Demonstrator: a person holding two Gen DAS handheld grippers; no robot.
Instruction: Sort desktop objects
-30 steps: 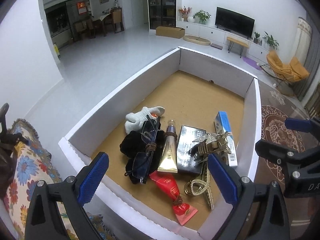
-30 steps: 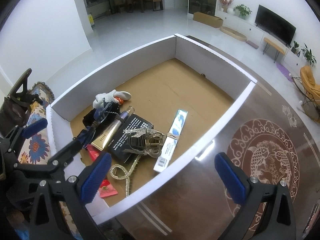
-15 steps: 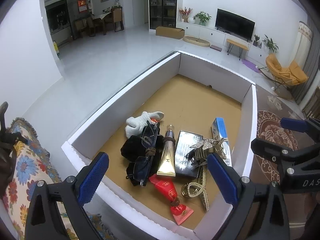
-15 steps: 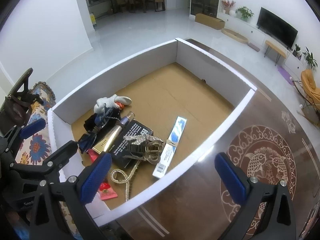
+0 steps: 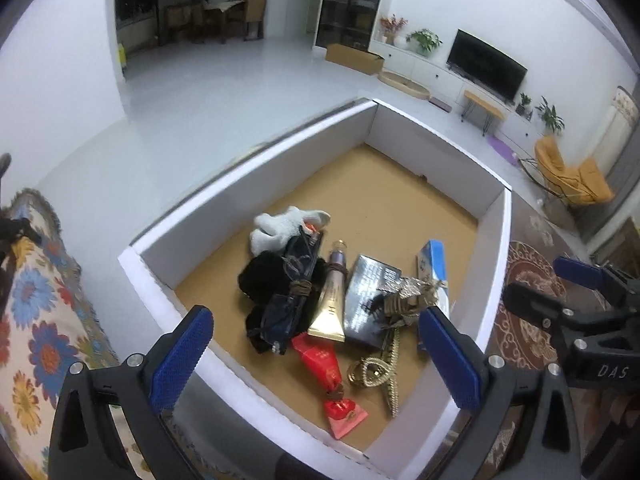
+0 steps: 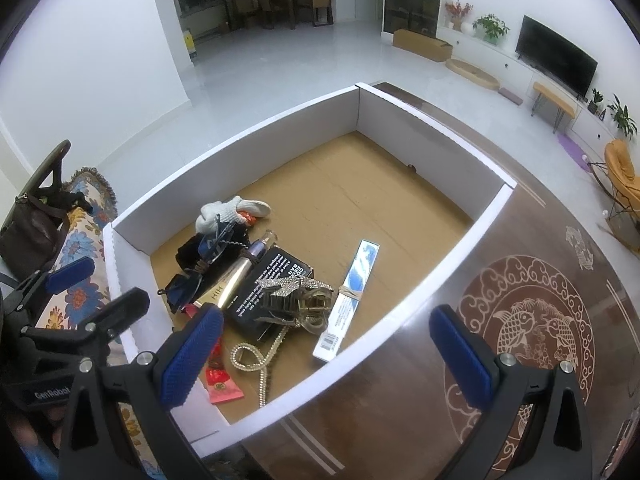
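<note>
Both sets of tongs spread wide, holding nothing: left gripper [image 5: 316,344] above the near corner of the white-walled box [image 5: 256,168], right gripper [image 6: 324,356] over its right wall. Heaped in the near half: white sock [image 5: 280,226], gold tube [image 5: 330,304], black booklet [image 5: 370,300], blue carton [image 6: 352,284], red sachet [image 5: 324,364] partly hidden behind a blue pad in the right view. Dark glasses [image 5: 290,300] tangled in black fabric, hard to separate. Rhinestone chain [image 6: 264,344] trailing from a glittery clump.

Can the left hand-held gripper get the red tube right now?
Probably yes. The left hand-held gripper is open above the box, and the red tube lies near its near wall with nothing on top except its tip under the gold tube.
</note>
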